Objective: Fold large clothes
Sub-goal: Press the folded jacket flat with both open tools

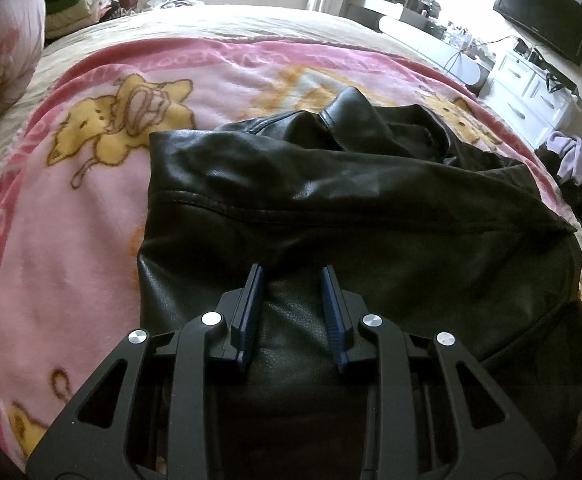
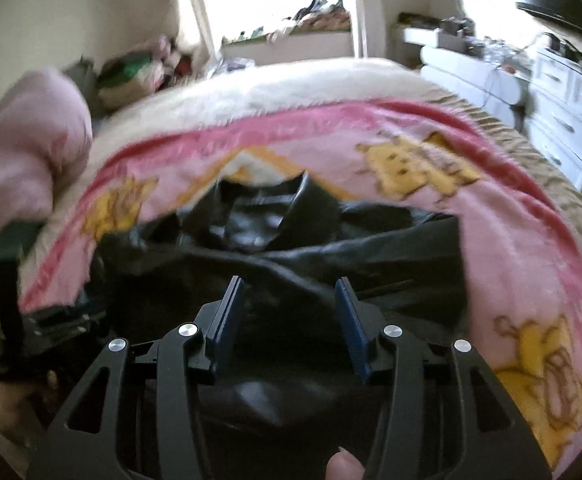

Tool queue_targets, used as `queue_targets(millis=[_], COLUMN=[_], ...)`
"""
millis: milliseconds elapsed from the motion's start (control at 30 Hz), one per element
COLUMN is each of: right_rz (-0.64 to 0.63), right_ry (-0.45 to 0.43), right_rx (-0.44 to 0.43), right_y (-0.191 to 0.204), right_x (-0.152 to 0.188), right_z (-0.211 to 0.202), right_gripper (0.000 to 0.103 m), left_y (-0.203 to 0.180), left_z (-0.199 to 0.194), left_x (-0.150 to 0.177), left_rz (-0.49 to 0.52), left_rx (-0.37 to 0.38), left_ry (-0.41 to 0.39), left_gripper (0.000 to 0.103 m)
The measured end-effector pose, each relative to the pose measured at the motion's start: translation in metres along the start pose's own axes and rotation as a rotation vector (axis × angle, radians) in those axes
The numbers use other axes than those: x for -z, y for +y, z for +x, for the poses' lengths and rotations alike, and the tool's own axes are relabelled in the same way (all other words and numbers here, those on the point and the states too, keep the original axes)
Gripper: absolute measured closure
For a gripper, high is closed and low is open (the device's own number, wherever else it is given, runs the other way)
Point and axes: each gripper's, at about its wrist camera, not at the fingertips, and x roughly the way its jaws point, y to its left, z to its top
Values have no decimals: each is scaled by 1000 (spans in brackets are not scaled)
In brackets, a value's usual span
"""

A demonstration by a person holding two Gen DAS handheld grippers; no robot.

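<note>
A black leather jacket lies across the centre of the pink cartoon blanket on the bed, its collar toward the upper middle of the frame and one sleeve laid over the body. Both the left tongs and the right tongs hover released over the near hem, grasping nothing. The right view is blurred. To fold well, each should probably pinch a hem corner through both layers, then carry it evenly toward the collar, since stiff leather tends to buckle.

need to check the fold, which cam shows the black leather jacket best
Left wrist view: the black leather jacket is sharp, its seam and collar clear. The right wrist view shows it blurred and darker.
</note>
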Motion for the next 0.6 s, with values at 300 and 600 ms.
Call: queue_targets(millis=[300, 600], right_rz=[37, 69], right_ry=[143, 76], right_rx=[-6, -70], right_y=[-15, -20], right_x=[24, 18], right_z=[63, 22], right_gripper=[52, 49], left_y=[-1, -2], left_z=[1, -6], left_x=[1, -4], left_rz=[5, -10], left_rx=[-1, 31], left_ry=[0, 11], left_gripper=[81, 73])
